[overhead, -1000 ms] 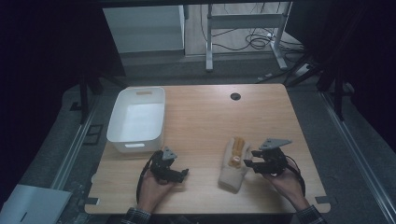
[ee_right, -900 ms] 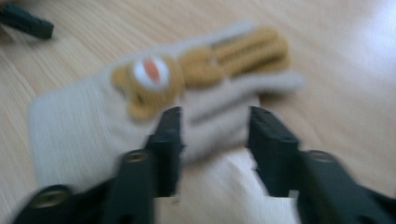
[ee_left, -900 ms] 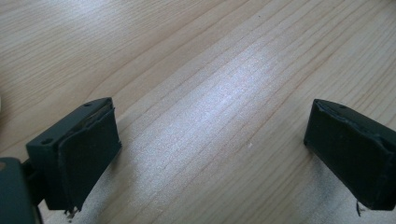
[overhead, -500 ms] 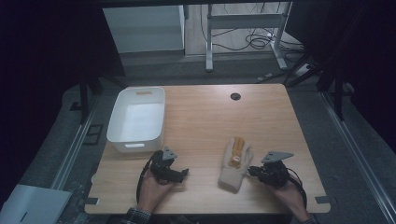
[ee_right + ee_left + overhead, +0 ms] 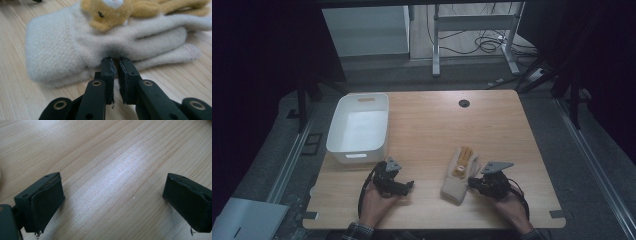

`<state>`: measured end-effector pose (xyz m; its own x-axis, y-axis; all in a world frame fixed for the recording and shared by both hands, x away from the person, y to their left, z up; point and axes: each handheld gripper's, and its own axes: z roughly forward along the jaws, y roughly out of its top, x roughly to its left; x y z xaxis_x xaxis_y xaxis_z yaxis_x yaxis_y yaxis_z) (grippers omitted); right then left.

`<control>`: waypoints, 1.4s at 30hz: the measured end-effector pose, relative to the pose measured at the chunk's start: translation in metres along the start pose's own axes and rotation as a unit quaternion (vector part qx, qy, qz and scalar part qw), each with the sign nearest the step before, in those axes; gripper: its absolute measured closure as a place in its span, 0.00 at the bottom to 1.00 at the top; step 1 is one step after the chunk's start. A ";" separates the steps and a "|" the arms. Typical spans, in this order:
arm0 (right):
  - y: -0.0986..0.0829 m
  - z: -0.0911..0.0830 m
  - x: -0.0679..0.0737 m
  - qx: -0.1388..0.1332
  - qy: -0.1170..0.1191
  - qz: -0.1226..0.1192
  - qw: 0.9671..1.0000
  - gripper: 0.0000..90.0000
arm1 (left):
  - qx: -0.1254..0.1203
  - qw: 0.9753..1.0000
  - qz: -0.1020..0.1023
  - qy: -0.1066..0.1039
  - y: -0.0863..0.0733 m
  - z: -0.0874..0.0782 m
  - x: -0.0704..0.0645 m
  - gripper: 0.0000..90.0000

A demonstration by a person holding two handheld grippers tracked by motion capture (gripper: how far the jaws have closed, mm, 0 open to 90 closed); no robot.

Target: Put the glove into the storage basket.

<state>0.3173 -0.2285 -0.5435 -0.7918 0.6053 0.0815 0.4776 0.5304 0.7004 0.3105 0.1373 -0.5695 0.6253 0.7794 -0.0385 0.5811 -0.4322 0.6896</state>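
A cream knitted glove (image 5: 453,186) lies on the wooden table (image 5: 432,130) near its front edge, with a small yellow plush toy (image 5: 462,161) on top of it. In the right gripper view the glove (image 5: 75,42) and the toy (image 5: 120,10) are close ahead. My right gripper (image 5: 472,182) (image 5: 117,61) is shut, with its tips against the glove's near side. I cannot see any fabric between the jaws. My left gripper (image 5: 409,186) (image 5: 117,200) rests low over bare wood, left of the glove, open wide with nothing between its jaws.
A white plastic bin (image 5: 357,155) stands at the table's left side, behind my left gripper. A dark round hole (image 5: 464,103) sits near the far edge. Bare wood lies between the bin and the glove.
My right gripper has dropped down and come in against the glove's right side. The left gripper and the glove have stayed where they were.
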 end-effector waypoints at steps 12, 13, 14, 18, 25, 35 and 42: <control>0.024 0.031 0.009 0.000 0.011 -0.011 1.000 0.90 | 0.001 1.000 -0.001 0.000 0.000 0.000 0.000 0.03; 0.024 0.031 0.009 0.000 0.011 -0.011 1.000 0.90 | 0.001 1.000 -0.001 0.000 0.000 0.000 0.000 0.03; 0.026 0.033 0.010 0.001 0.012 -0.010 1.000 0.90 | 0.000 1.000 -0.001 0.000 0.000 0.000 0.000 0.03; 0.038 0.046 0.014 0.003 0.012 -0.019 1.000 0.90 | 0.001 1.000 -0.002 -0.001 0.000 0.000 0.000 0.03; 0.052 0.062 0.015 -0.002 0.008 -0.028 1.000 0.90 | 0.003 1.000 0.006 -0.004 -0.002 -0.002 0.001 0.03; 0.048 0.047 0.012 -0.012 -0.002 -0.028 1.000 0.82 | 0.002 1.000 0.007 -0.006 -0.002 -0.002 0.001 0.03; 0.034 0.024 -0.002 -0.021 -0.024 -0.014 0.999 0.71 | 0.002 1.000 0.006 -0.006 -0.002 -0.002 0.001 0.03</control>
<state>0.3445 -0.1974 -0.5366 -0.7845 0.6195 0.0279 0.4382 0.5221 0.7317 0.3086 0.1396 -0.5695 0.6385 0.7686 -0.0386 0.5753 -0.4434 0.6874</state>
